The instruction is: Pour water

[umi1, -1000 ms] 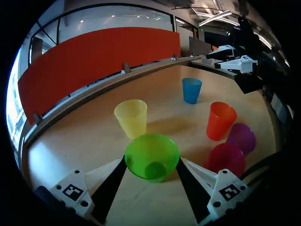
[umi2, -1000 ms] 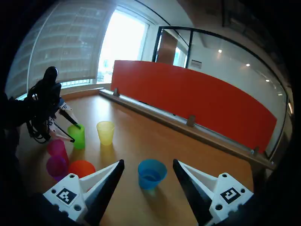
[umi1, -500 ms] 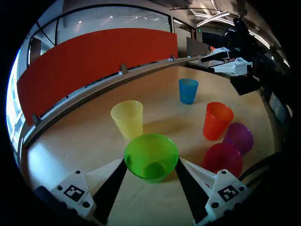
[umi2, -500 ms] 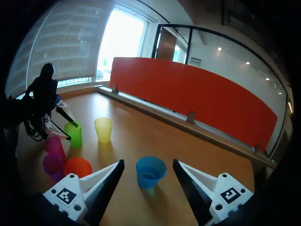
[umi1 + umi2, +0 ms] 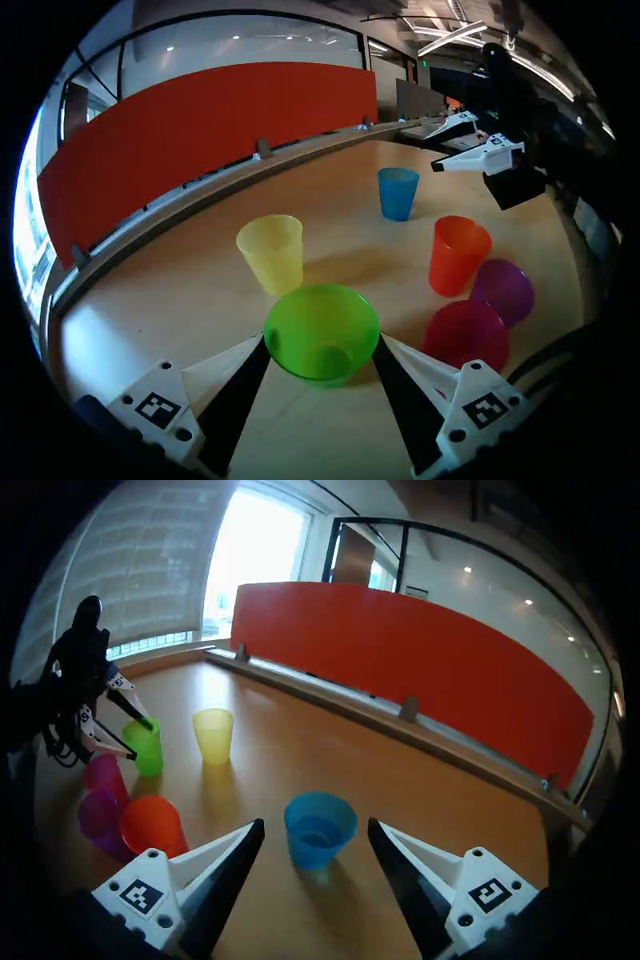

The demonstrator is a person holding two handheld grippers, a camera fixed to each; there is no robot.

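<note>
left tongs [image 5: 320,340] pinch the green cup [image 5: 322,320], upright. right tongs [image 5: 314,822] spread around the blue cup [image 5: 320,832] on the worktop [image 5: 416,800], not touching; seems some water in it. no pour yet imo: grasp, lift + tilt to go.

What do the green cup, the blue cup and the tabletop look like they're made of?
Green cup: probably thin plastic, translucent and glossy, since light glows through its wall.
Blue cup: likely the same plastic, semi-translucent with a smooth sheen.
Tabletop: wood or wood-look laminate, pale with a satin finish and soft reflections. Which of the two cannot be told from here.
</note>
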